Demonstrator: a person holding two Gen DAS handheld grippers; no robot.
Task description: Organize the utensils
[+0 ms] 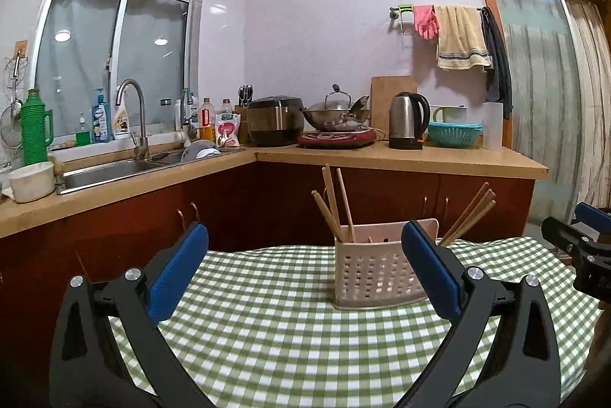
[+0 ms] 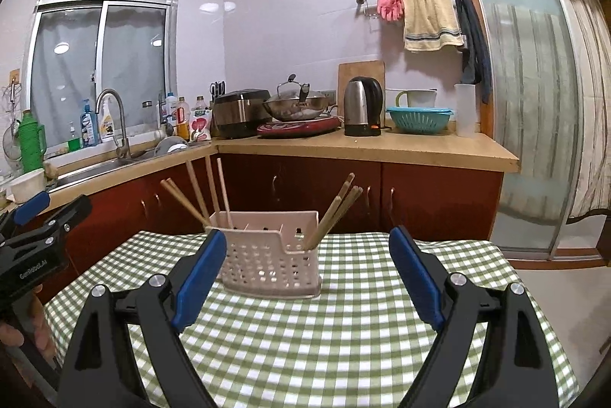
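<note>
A pale perforated utensil holder stands on the green checked tablecloth. Wooden chopsticks stand in it in two bunches, a left bunch and a right bunch. My left gripper is open and empty, short of the holder. In the right wrist view the holder stands ahead and left of centre, with chopsticks at its left and right. My right gripper is open and empty, near side of the holder. Each gripper shows in the other's view, the right gripper and the left gripper.
Behind the table runs an L-shaped wooden counter over dark red cabinets, with a sink, rice cooker, wok, kettle and teal colander. A glass sliding door is at the right.
</note>
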